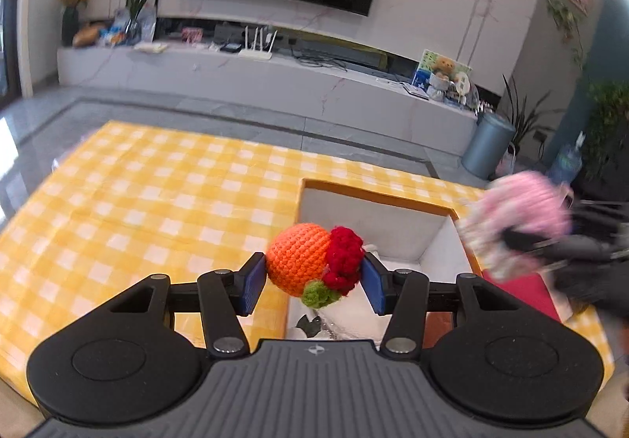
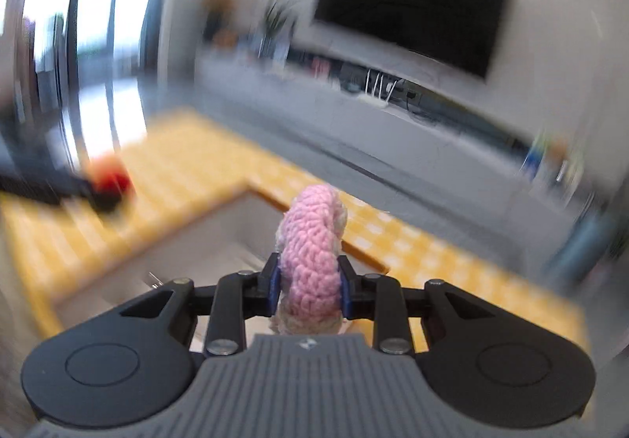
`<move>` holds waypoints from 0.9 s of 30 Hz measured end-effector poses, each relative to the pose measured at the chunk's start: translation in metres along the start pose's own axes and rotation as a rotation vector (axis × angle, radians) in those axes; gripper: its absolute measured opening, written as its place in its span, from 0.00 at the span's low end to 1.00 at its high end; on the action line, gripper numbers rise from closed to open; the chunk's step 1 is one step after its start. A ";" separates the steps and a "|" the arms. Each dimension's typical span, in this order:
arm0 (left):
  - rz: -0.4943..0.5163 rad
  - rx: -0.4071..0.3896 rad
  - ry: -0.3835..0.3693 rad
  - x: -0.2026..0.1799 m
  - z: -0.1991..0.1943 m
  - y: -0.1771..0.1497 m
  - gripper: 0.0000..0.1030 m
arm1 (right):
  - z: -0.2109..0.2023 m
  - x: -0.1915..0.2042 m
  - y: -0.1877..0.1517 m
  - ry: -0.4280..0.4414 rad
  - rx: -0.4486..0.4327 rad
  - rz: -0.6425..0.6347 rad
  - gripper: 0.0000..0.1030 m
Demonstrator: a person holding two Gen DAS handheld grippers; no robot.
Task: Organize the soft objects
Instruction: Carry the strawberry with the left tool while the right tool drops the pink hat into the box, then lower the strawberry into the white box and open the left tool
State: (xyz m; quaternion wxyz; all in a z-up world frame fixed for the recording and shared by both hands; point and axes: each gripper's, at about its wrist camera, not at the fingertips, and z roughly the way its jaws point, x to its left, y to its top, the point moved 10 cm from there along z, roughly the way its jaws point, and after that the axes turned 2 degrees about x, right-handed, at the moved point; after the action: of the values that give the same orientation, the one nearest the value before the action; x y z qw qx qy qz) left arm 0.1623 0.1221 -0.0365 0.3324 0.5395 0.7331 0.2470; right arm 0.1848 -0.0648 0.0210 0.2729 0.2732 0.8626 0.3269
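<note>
Right tool blurred, pink crochet half-hidden

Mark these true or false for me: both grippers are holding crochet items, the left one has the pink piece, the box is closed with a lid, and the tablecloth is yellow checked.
1. Both grippers hold crochet items. True: the left gripper and the right gripper are each clamped on one.
2. The left gripper has the pink piece. False: it holds the orange crochet ball; the pink crochet piece is in the right gripper.
3. The box is closed with a lid. False: the box is open at the top.
4. The tablecloth is yellow checked. True.
</note>
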 end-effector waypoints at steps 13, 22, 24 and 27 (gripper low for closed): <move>-0.065 0.031 -0.009 0.033 0.008 -0.002 0.57 | 0.165 0.029 -0.045 -0.185 0.433 -0.645 0.25; -0.071 0.031 -0.021 0.032 0.002 -0.003 0.57 | 0.156 0.050 -0.071 0.038 0.533 -0.419 0.86; -0.072 0.036 -0.032 0.030 0.002 -0.003 0.57 | 0.149 0.041 -0.062 0.053 0.502 -0.313 0.87; -0.062 0.041 -0.033 0.027 0.003 -0.004 0.57 | 0.136 0.028 -0.051 0.052 0.461 -0.229 0.87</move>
State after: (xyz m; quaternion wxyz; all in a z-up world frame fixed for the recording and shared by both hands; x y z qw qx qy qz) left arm 0.1571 0.1463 -0.0475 0.3407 0.5272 0.7488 0.2127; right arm 0.2388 -0.0228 -0.1102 0.2164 0.2204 0.9463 0.0953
